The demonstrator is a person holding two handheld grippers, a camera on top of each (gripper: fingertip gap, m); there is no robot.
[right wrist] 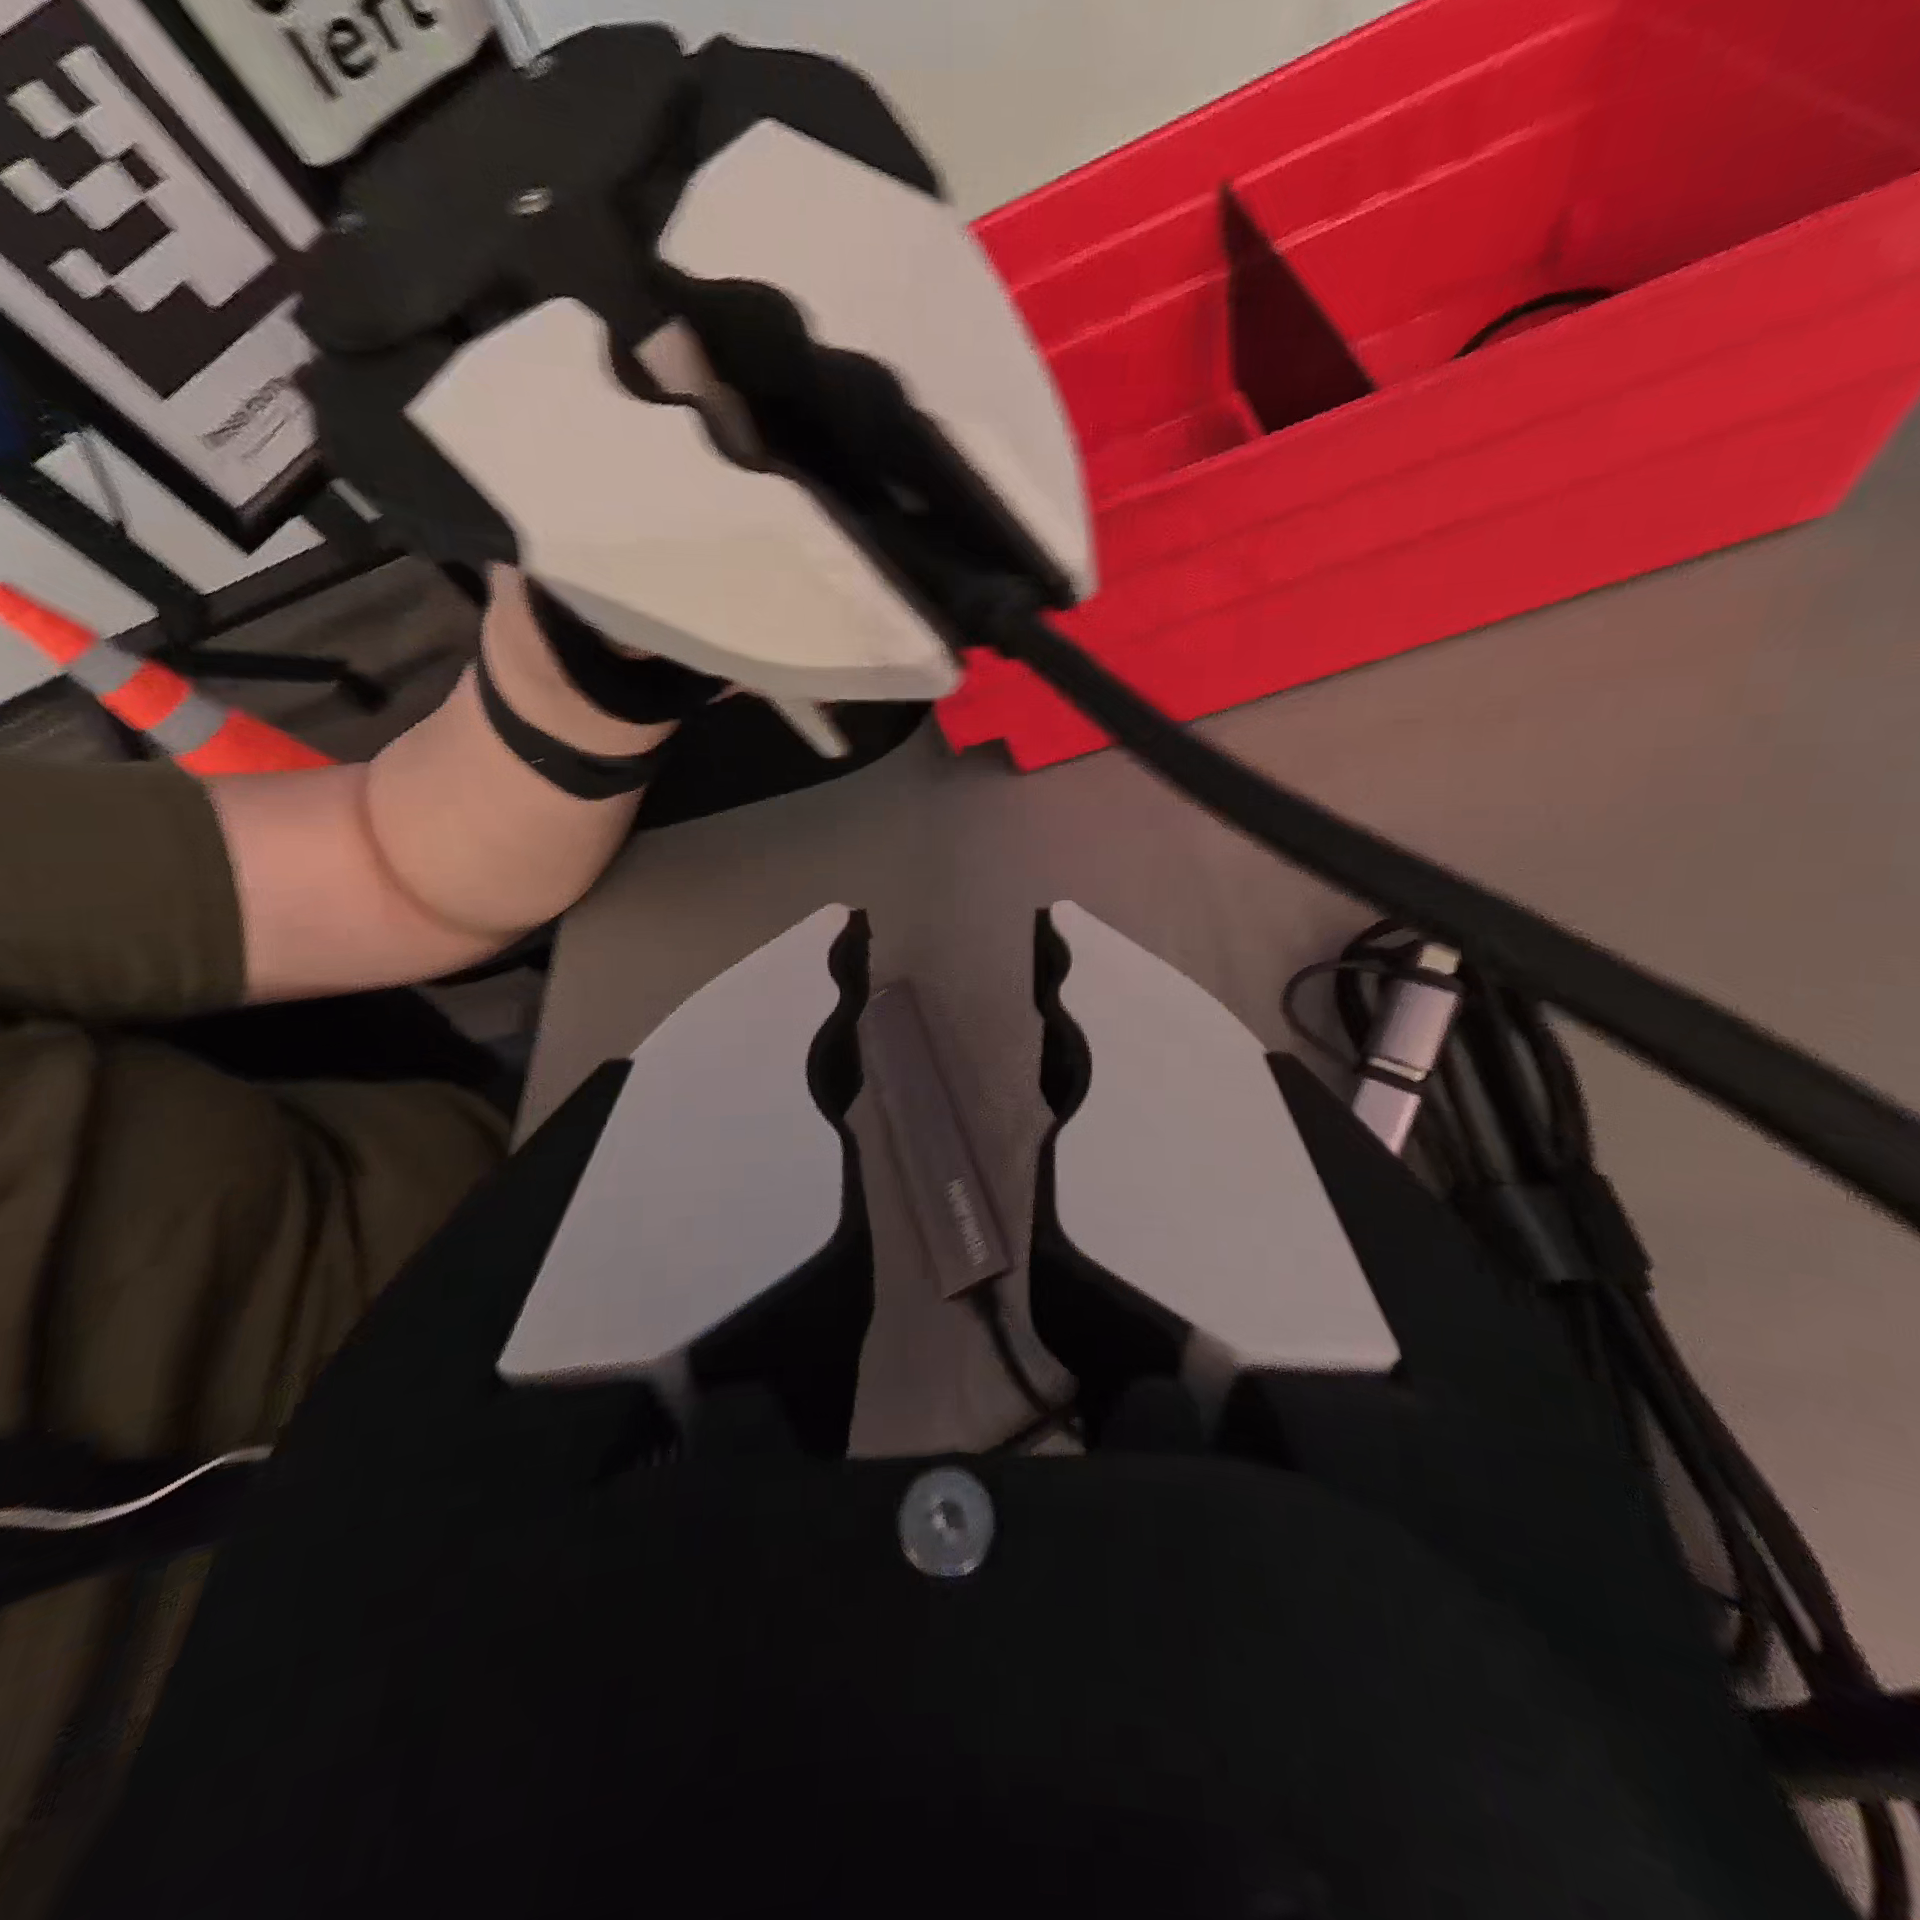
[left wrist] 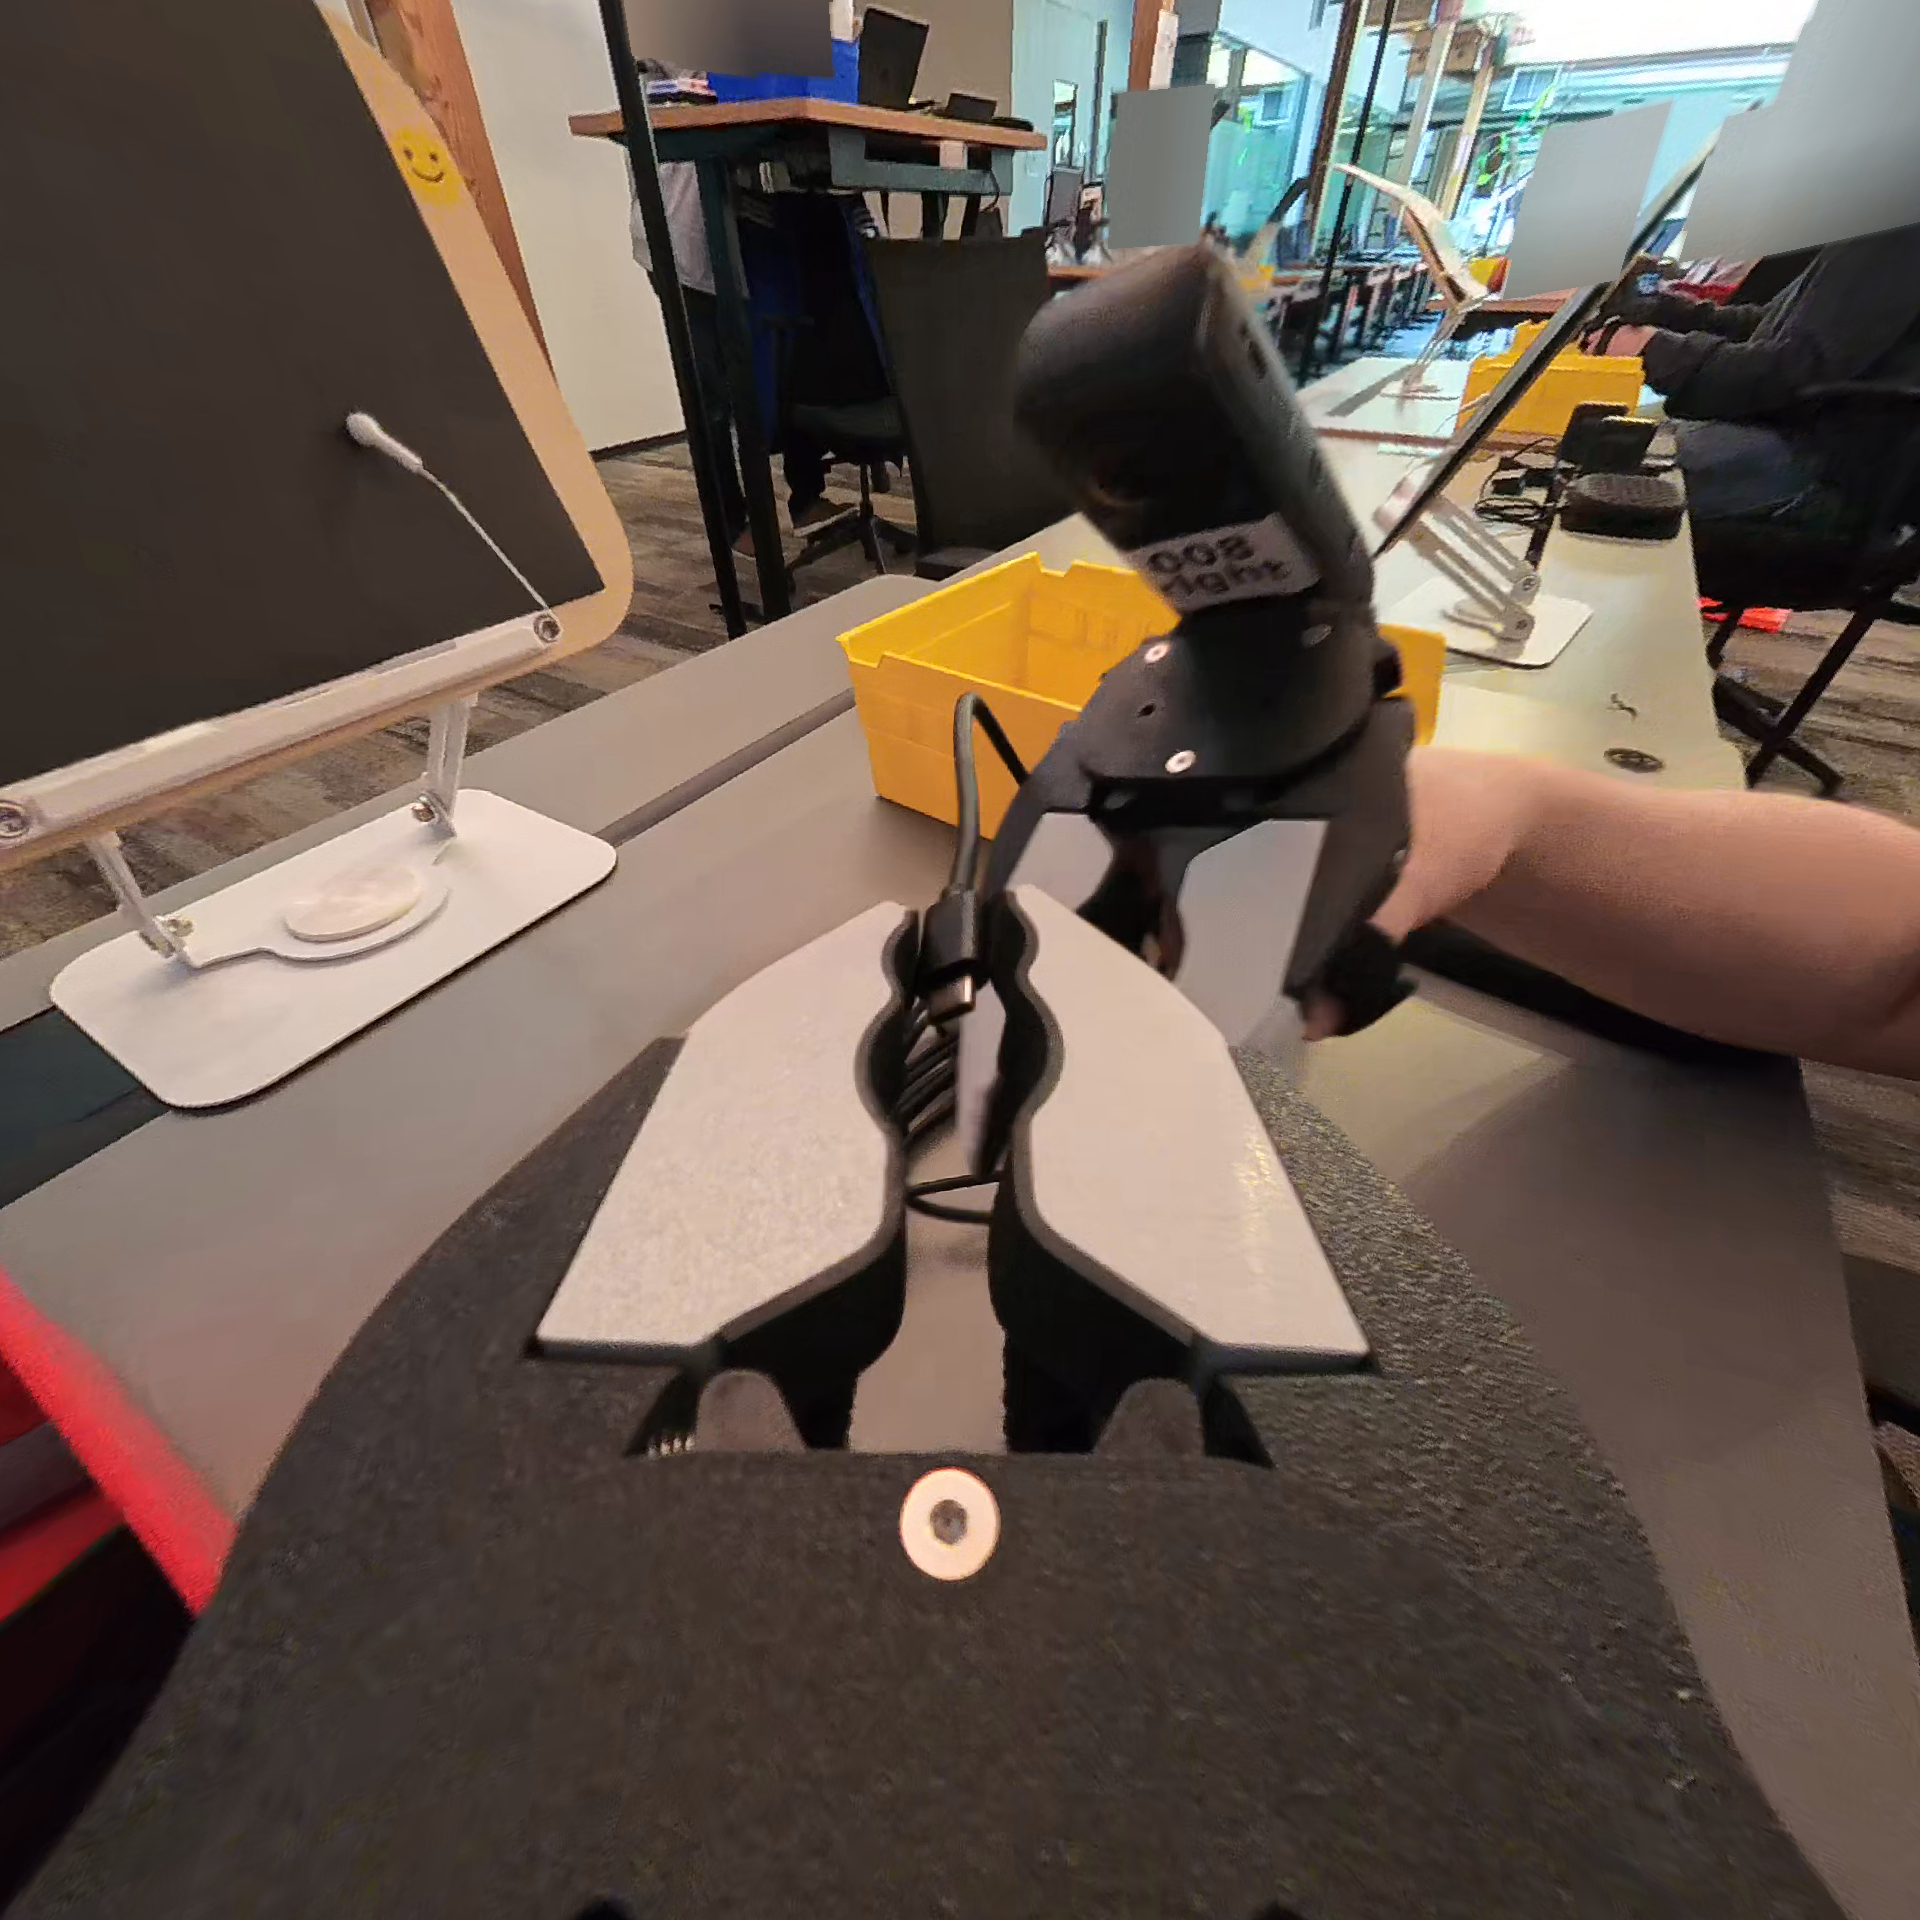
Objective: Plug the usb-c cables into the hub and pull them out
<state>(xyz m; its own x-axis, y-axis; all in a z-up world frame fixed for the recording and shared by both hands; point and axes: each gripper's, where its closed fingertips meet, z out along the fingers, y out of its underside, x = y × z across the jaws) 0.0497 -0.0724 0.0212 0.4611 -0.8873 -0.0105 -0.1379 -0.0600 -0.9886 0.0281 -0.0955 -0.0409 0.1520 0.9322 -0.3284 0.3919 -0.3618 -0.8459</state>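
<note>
Black cable (left wrist: 961, 821): the left tool (left wrist: 961, 935) is clenched on its plug body, pads pressing from both sides, with the bare USB-C tip (left wrist: 958, 995) pointing down and free of any port. The cord arcs up behind toward the yellow bin (left wrist: 935, 675). In the right wrist view the same cable (right wrist: 1351, 852) runs taut across the table (right wrist: 1558, 675) from that tool.

The grey hub (right wrist: 930, 1143) lies flat on the table between the fingers (right wrist: 717, 1143) of the right tool (right wrist: 948, 925), which stands released; the pads do not press the hub, so nothing pins it. Its lead trails back under the tool. A bundle of other cables (right wrist: 1507, 1195) with a silver adapter (right wrist: 1408, 1049) sits just beside it to the right, and a red bin (right wrist: 1455, 416) stands beyond.

Risks, as I judge them: the loose hub may slide when the plug pushes in, unless the right tool clamps it first; the taut cord may twist the plug off line; the tip may miss the port.
</note>
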